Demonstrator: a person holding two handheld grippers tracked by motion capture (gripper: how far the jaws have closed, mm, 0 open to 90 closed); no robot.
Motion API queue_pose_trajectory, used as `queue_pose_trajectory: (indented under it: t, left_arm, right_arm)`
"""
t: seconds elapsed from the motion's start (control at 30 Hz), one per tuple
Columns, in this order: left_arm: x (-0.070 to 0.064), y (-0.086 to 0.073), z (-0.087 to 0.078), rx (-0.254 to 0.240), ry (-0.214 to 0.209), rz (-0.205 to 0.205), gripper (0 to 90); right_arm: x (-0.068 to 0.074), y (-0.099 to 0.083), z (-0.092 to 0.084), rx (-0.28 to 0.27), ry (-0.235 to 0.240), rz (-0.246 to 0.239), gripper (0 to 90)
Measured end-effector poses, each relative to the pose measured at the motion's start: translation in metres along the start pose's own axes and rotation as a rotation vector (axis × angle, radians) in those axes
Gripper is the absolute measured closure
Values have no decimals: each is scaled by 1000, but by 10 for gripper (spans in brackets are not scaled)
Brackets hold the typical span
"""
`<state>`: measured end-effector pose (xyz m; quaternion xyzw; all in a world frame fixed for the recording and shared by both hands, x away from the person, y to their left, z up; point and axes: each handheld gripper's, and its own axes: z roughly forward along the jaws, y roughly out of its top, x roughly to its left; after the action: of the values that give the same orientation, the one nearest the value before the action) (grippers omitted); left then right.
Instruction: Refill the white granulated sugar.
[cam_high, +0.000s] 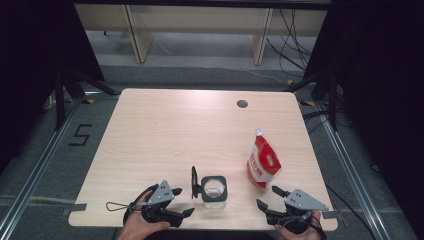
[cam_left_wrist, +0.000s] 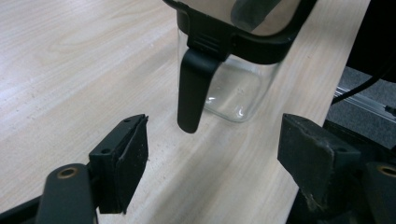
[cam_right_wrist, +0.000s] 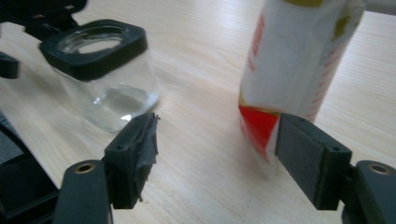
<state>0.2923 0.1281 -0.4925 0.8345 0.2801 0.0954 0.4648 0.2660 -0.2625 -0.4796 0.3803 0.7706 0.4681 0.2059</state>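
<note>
**Glass jar, refill pouch and two grippers on a pale wood table**

We list one square-shouldered jar (cam_high: 215, 190) of clear glass with a black plastic collar, standing upright close to the near edge of the table (cam_high: 165, 130), about midway along it. Its black lid (cam_high: 194, 182), hinged at the collar, stands open on the jar's left side; in the left gripper view it (cam_left_wrist: 194, 88) hangs as a smooth flat tab.

We list one soft pouch (cam_high: 263, 162), glossy red and white with a small white spout, upright toward the near right corner, apart from the jar.

The table top is a light, matte wood grain with rounded corners.

The left gripper (cam_high: 186, 202) sits just left of the jar, its jaws spread wide with nothing between them. The right gripper (cam_high: 268, 196) sits at the near edge in front of the pouch, jaws likewise wide and empty. Each bears dull black rubbery pads (cam_right_wrist: 140, 154).
</note>
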Motion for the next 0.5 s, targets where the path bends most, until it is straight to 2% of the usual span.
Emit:
queue_pose_trajectory:
  t: [0.03, 0.1, 0.13, 0.23, 0.27, 0.37, 0.4, 0.43, 0.47, 0.5]
  left_arm:
    - [-1, -1, -2, 18, -2, 5, 241]
    - [-2, -1, -2, 20, -1, -5, 237]
    - [-3, -3, -1, 11, 10, 2, 232]
    - [-2, -2, -1, 17, 0, 24, 221]
    - [-2, -3, 0, 21, 13, 7, 217]
    - [-1, -4, 1, 32, 19, 8, 214]
    - [-1, -4, 2, 26, 9, -14, 214]
    - [1, -5, 2, 27, 23, -11, 213]
    - [2, -5, 2, 20, 20, 6, 211]
    - [4, -6, 1, 26, 27, -10, 208]
  right_arm:
    - [0, 0, 0, 7, -17, 15, 257]
    - [0, 0, 0, 7, -29, 22, 247]
    - [-2, -1, 2, 9, -38, 33, 236]
    - [-4, -2, 1, 18, -49, 41, 235]
    - [-6, -2, 1, 7, -80, 42, 206]
    - [-8, -1, 2, 10, -89, 52, 182]
    - [-8, -1, 3, -1, -91, 68, 182]
    - [-6, 0, 3, 4, -100, 95, 189]
    - [-10, 1, 6, -12, -107, 43, 205]
    - [-11, 3, 7, -8, -100, 44, 203]
